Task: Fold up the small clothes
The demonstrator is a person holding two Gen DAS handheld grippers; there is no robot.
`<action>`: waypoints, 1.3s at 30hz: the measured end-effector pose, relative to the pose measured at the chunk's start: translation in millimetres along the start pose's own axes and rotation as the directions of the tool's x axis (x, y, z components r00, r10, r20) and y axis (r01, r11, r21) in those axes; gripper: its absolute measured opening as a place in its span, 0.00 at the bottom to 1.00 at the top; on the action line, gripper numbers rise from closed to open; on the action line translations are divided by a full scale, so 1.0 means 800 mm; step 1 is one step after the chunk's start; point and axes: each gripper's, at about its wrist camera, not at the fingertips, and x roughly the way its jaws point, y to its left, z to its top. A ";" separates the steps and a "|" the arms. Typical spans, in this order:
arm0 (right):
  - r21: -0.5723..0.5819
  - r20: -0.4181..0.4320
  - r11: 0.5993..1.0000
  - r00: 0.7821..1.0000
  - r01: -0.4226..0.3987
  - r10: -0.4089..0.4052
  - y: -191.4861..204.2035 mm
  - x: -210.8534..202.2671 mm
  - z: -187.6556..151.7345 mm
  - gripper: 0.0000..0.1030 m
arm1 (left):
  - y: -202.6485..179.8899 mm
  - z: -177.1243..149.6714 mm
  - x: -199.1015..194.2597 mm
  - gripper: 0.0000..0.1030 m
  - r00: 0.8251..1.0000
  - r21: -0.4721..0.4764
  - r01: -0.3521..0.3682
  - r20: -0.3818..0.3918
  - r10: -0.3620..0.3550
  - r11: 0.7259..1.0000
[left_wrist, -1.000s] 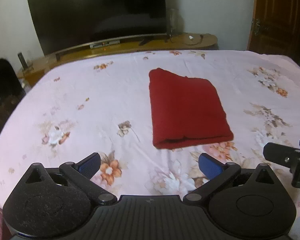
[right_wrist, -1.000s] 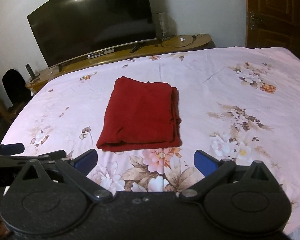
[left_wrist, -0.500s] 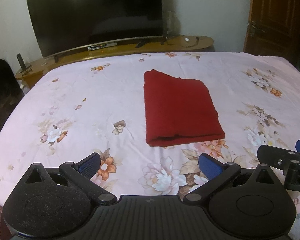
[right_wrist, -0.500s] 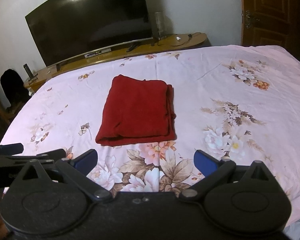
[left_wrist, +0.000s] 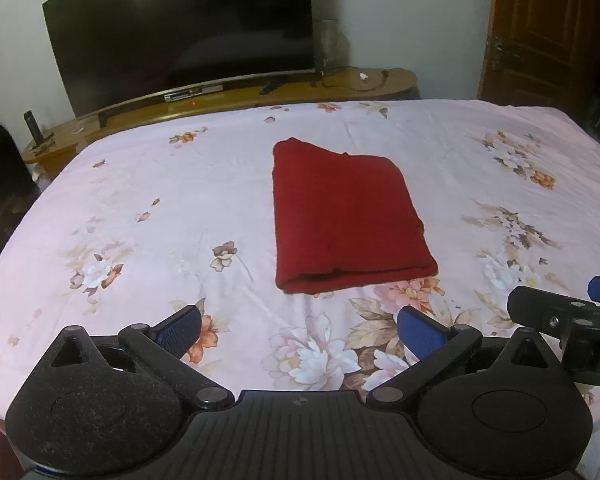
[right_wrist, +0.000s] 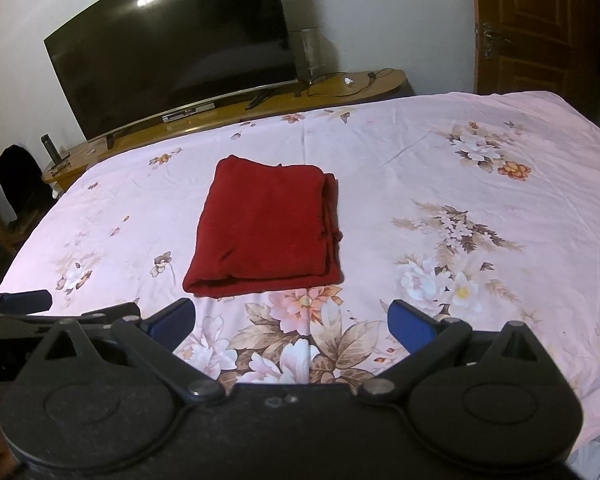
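A dark red garment [left_wrist: 346, 216] lies folded into a neat rectangle in the middle of the bed; it also shows in the right wrist view [right_wrist: 266, 232]. My left gripper [left_wrist: 300, 330] is open and empty, above the near part of the bed, short of the garment's near edge. My right gripper [right_wrist: 292, 322] is open and empty, also short of the garment. Part of the right gripper shows at the right edge of the left wrist view [left_wrist: 572, 316]. Part of the left gripper shows at the left edge of the right wrist view [right_wrist: 28, 308].
The bed has a pink floral sheet [left_wrist: 140, 208]. Behind it stands a wooden TV bench [left_wrist: 228, 100] with a large dark television [left_wrist: 180, 32] and a remote [left_wrist: 32, 124]. A brown wooden door [left_wrist: 540, 28] is at the right.
Both grippers have drawn back and risen from the folded garment, which looks smaller and farther now. Both stay open and empty. The garment has not moved.
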 end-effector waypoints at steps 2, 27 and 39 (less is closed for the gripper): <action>0.001 0.001 1.000 1.000 0.002 -0.002 -0.001 0.000 0.000 0.99 | -0.001 0.001 0.001 1.00 1.000 0.000 0.002 -0.002 -0.002 1.000; 0.010 -0.013 1.000 1.000 0.015 -0.015 -0.013 0.018 0.010 0.99 | -0.021 0.017 0.029 1.00 0.999 0.015 0.036 -0.028 -0.036 0.999; 0.029 -0.014 0.999 1.000 0.026 -0.026 -0.022 0.035 0.026 0.99 | -0.037 0.040 0.043 1.00 0.998 0.117 0.012 0.052 -0.019 0.993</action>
